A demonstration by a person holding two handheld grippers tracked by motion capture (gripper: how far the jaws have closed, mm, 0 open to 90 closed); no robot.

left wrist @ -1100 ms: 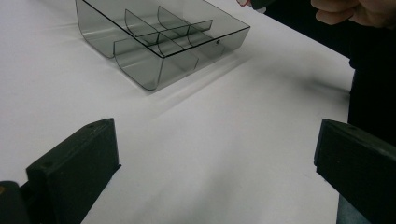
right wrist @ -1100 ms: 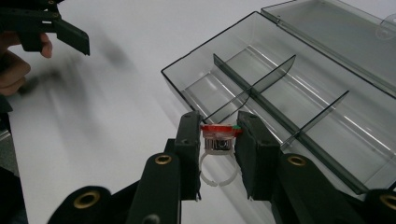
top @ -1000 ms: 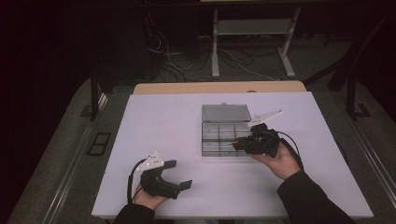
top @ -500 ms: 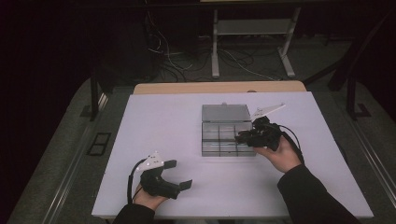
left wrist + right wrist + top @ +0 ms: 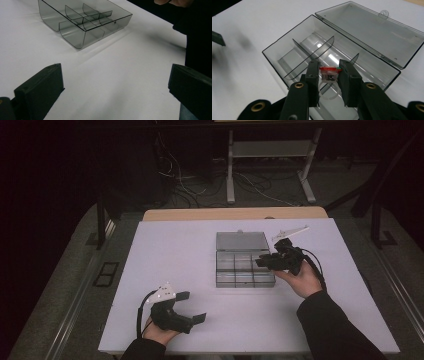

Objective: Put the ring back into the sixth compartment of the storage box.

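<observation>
Clear smoky compartment box point(image 5: 245, 269) lain open on white table, lid point(image 5: 372, 30) flat behind. Small red-topped ring-like piece point(image 5: 329, 73) held above box compartments.

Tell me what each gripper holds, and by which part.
The right gripper pinches a small ring by its red-topped head, over the open box. The left gripper is open and holds nothing.

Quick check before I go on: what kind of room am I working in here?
Probably a lab or recording workspace, not a home: a bare white table carrying just a clear compartment box, loose cables on the dark floor behind, and a metal equipment stand.
</observation>
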